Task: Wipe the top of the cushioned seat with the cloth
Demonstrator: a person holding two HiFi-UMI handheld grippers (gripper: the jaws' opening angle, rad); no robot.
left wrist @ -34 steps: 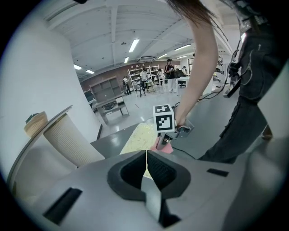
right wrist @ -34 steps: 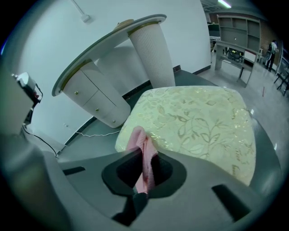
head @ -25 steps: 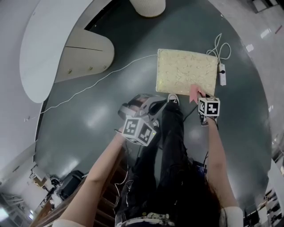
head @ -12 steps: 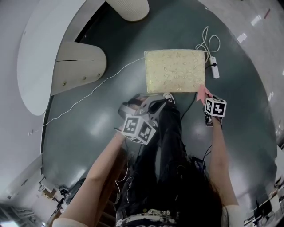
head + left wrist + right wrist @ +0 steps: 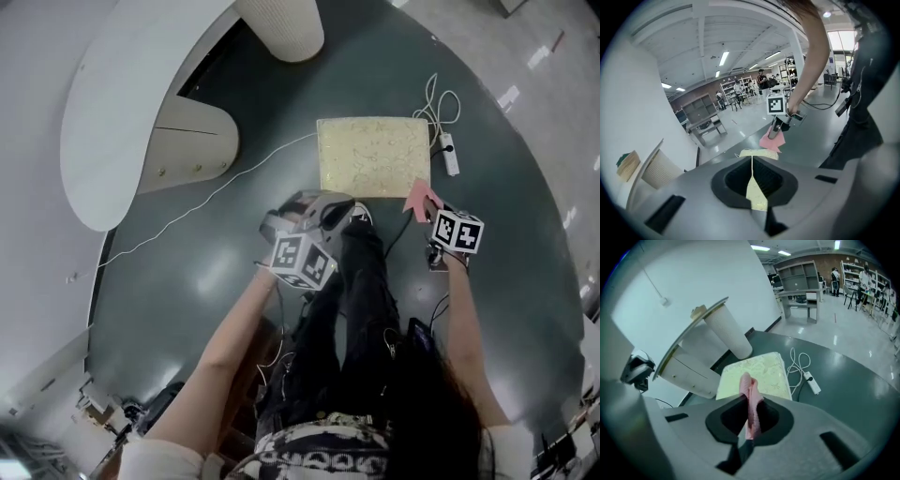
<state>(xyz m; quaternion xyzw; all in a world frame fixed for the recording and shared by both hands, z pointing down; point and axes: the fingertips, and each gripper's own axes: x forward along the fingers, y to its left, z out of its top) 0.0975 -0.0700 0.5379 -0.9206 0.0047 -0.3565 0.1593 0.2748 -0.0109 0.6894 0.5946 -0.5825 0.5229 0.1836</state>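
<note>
Down on the dark green floor (image 5: 187,262) sits the cushioned seat (image 5: 373,155), a flat, square pad in pale cream-yellow fabric with a faint leafy pattern, its top bare. A white power strip (image 5: 450,155) with a looped cable lies just beside its right edge.

The right gripper (image 5: 427,208) hangs at the seat's near right corner. Its own view shows the jaws pinching a soft pink cloth (image 5: 419,196), which stands up between them in a crumpled fold with the seat beyond it. From overhead the cloth overlaps that corner, but I cannot tell whether it touches the fabric or hangs just above it.

The left gripper (image 5: 314,208) is held near the person's dark trouser leg, short of the seat's near edge. Its view shows the jaws drawn together to a thin slit with nothing between them; the pale sliver in the slit looks like the seat behind. That view also catches the right gripper side-on, the cloth drooping from its tip, which the head view flattens.

A ribbed white cylinder (image 5: 729,333) leans against a curved white counter (image 5: 131,103) beyond the seat.
</note>
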